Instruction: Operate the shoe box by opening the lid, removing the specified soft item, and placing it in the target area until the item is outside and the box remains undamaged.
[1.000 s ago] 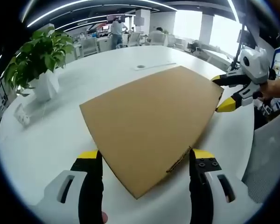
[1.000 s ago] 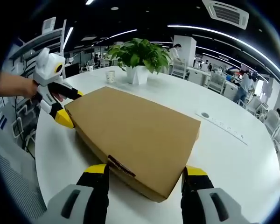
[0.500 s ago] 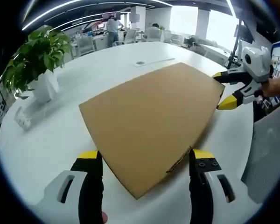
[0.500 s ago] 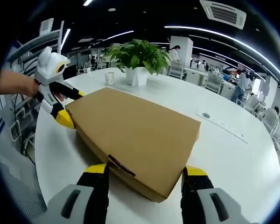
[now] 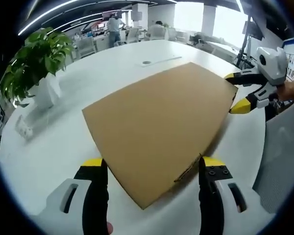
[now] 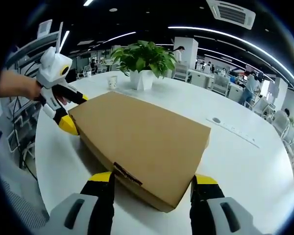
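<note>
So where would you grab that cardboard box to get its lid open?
Probably by the lid's thin front edge at the corners of the shoe box, coming in level from the two ends. The lid lies flat and closed, and each hand-held gripper, left and right, already straddles a corner.

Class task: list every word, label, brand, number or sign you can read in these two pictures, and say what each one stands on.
No text can be read.
Shoe box: plain brown lid; a dark strip on its near edge is too blurred to read.
Small cup beside the potted plant: any marking is too small to read.
</note>
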Motion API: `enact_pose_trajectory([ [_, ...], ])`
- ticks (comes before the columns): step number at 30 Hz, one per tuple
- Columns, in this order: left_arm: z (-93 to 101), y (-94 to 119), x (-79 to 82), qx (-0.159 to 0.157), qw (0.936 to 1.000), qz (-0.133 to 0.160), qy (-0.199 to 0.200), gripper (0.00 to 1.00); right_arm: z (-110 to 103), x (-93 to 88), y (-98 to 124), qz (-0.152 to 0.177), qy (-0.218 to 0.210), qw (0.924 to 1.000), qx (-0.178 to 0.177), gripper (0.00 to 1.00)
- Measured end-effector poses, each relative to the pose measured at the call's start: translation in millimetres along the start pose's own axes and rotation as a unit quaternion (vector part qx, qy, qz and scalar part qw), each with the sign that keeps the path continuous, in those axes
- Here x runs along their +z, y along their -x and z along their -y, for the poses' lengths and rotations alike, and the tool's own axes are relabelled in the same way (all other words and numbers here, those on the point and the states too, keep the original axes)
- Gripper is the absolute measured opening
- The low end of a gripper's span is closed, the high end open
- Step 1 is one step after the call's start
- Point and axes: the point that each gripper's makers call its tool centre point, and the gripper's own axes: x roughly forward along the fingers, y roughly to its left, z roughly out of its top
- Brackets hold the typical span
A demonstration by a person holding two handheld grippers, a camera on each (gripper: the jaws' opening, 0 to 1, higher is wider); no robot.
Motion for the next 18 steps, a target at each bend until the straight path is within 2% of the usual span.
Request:
enact_pose_trajectory([
  [18, 2.8, 9.9, -3.6, -0.017, 0.9996, -0.007, -0.020, 0.75, -16.0, -1.8, 2.0, -0.006, -0.007, 0.9997, -0.021, 0.59],
])
